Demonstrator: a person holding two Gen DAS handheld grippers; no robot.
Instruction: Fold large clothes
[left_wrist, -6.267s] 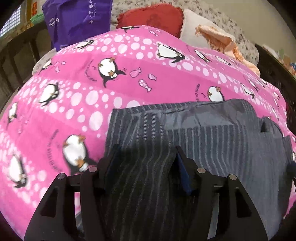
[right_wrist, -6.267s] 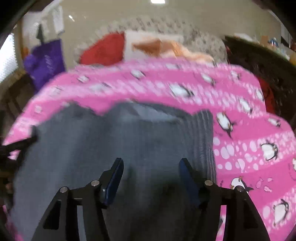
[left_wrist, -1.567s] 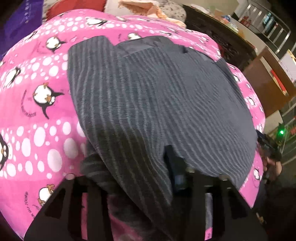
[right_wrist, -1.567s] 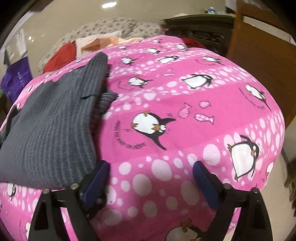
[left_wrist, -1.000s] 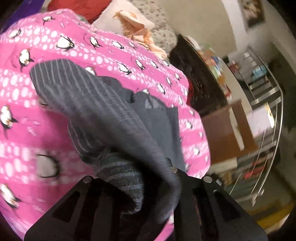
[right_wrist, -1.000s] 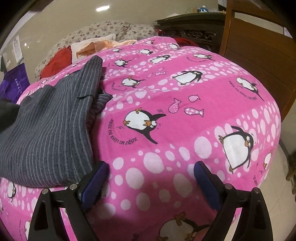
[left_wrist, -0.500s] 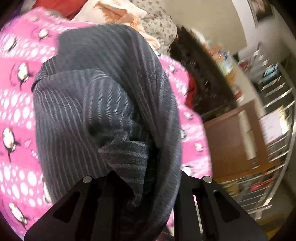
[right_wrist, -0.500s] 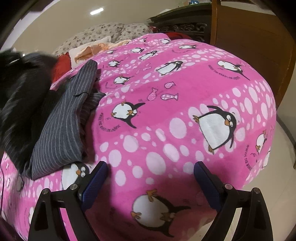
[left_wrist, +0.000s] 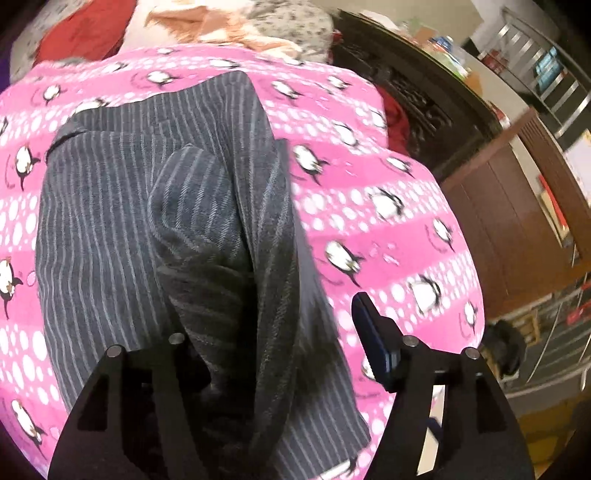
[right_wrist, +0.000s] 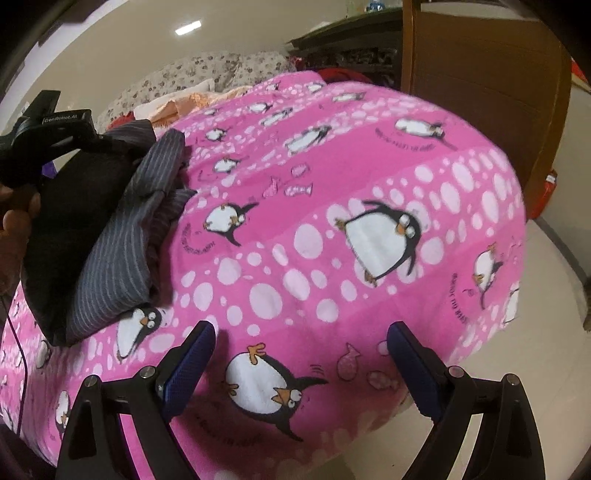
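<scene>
Striped garment (left_wrist: 155, 229) heaped on pink blanket (right_wrist: 369, 206) — no containers.

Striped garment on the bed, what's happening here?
A person is folding the grey striped garment on the pink penguin blanket. The left hand-held gripper is open over the bunched, doubled-over fabric. The right hand-held gripper is open and empty over bare blanket, off to the garment's side.
</scene>
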